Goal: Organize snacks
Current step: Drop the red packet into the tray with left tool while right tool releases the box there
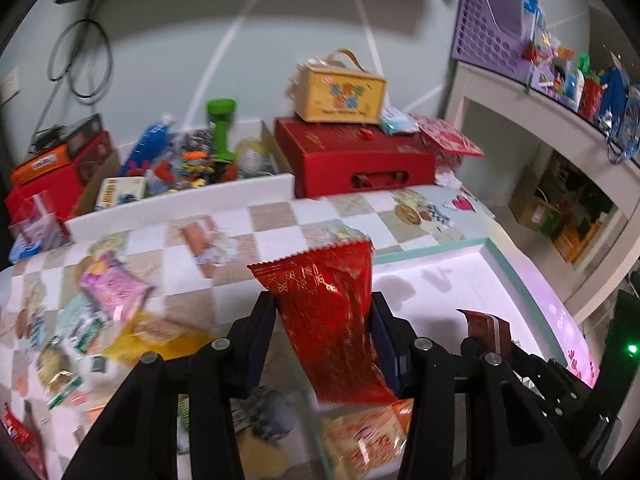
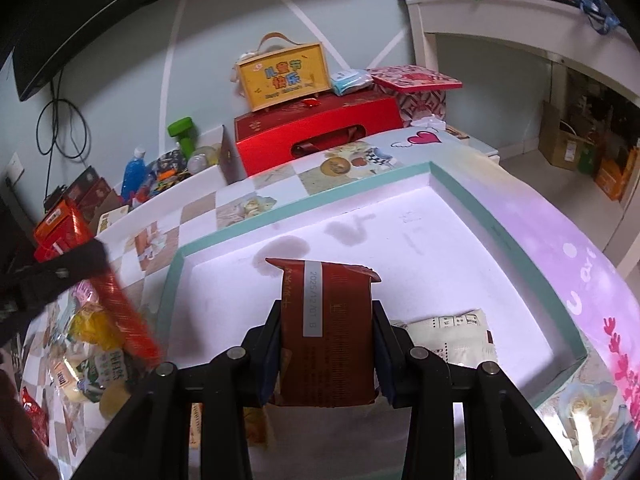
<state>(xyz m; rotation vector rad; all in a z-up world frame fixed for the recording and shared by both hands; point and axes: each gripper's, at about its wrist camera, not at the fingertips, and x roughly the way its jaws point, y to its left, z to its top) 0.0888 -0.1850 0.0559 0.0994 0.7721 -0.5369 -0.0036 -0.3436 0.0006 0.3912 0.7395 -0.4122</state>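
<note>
I had my left gripper (image 1: 324,320) clamped on a red packet (image 1: 328,320), held above the table's edge with the loose snack pile (image 1: 104,300) at nine o'clock. My right gripper (image 2: 326,340) pinched a brown packet (image 2: 328,332) over the white box (image 2: 440,248), beside a pale packet (image 2: 456,336) at three o'clock. I judged the dropping-off step was under way; next, lower and release inside the rim.

Two tools, left (image 1: 324,312) and right (image 2: 326,324), one red packet (image 1: 332,320), one brown packet (image 2: 328,332), one white packet (image 2: 452,340) in one teal-rimmed box (image 2: 304,196), one yellow case (image 2: 284,76)
</note>
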